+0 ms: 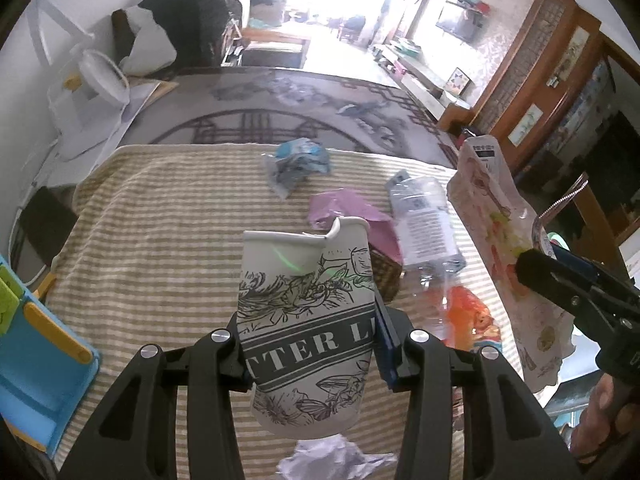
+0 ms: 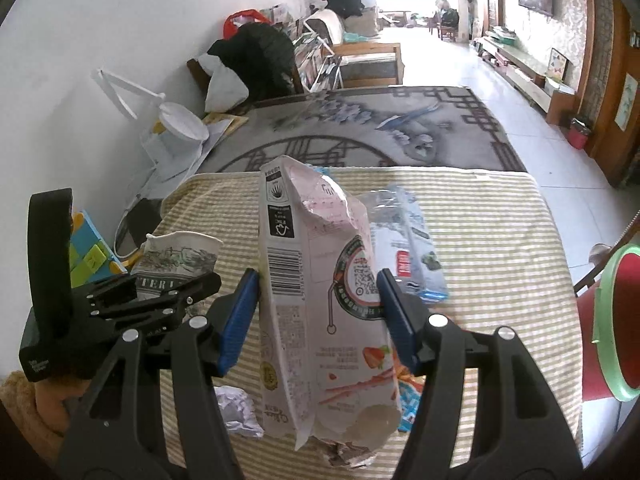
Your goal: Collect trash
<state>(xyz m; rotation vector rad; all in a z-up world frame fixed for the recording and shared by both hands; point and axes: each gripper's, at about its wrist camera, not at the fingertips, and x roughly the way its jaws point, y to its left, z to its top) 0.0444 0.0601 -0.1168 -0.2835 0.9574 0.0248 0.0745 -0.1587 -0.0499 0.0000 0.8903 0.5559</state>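
My left gripper (image 1: pixel 308 344) clamped on a torn paper cup (image 1: pixel 306 332), my right gripper (image 2: pixel 318 312) squeezing a pink snack bag (image 2: pixel 320 300), both lifted over the striped tablecloth (image 1: pixel 160 240)

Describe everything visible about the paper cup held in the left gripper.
The paper cup is white with black botanical line drawings and a dark band of white letters. Its rim is torn and dented, and the wall looks slightly crushed. The left gripper clamps it at mid-height, lifted above the striped cloth, roughly upright and leaning slightly. Nothing else touches it.
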